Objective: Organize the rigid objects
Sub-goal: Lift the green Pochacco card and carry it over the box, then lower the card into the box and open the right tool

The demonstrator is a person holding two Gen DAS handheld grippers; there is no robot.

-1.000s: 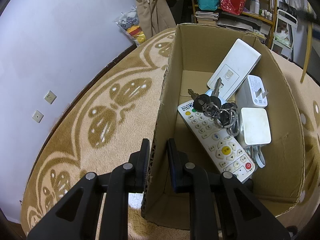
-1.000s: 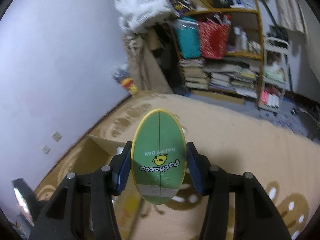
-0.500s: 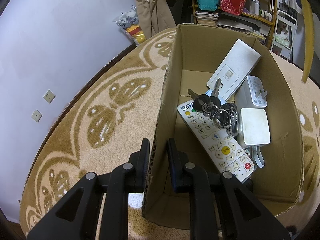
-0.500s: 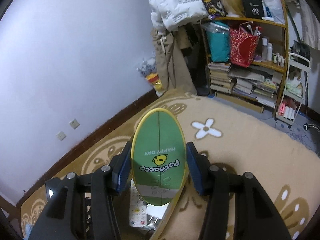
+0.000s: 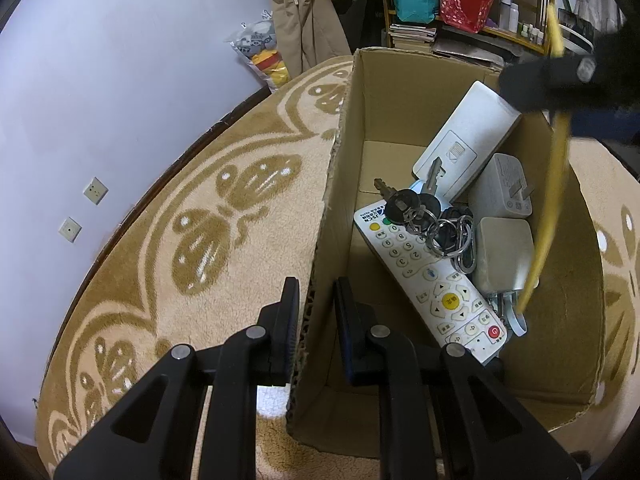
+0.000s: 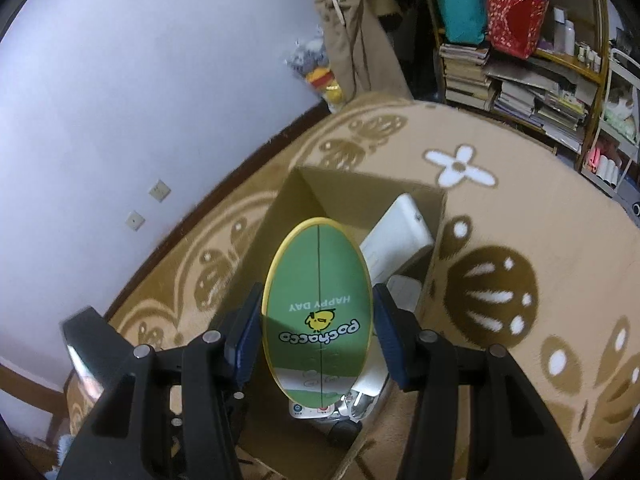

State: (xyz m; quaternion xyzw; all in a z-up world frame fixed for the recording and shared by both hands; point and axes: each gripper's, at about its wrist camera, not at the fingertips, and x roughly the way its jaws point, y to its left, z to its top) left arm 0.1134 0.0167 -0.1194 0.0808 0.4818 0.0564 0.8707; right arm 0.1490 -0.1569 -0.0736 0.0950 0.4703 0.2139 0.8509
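An open cardboard box (image 5: 560,320) stands on a patterned rug. My left gripper (image 5: 316,312) is shut on the box's left wall (image 5: 340,184), one finger outside and one inside. Inside lie a white remote (image 5: 424,276), a bunch of keys (image 5: 416,208), a white flat device (image 5: 468,140) and two white adapters (image 5: 506,256). My right gripper (image 6: 318,332) is shut on a green oval mirror (image 6: 318,304) with a yellow rim, held upright above the box (image 6: 288,208). In the left wrist view that mirror shows edge-on as a yellow strip (image 5: 548,216) over the box's right side.
The beige and brown rug (image 5: 200,240) surrounds the box. A purple wall with two sockets (image 5: 95,191) runs on the left. A crowded bookshelf (image 6: 520,80), hanging clothes (image 6: 360,40) and a bag of plush toys (image 5: 264,56) stand beyond the rug.
My right gripper has swung over with the mirror until it hangs above the box, and its yellow edge has come into the left wrist view. The left gripper and box have not moved.
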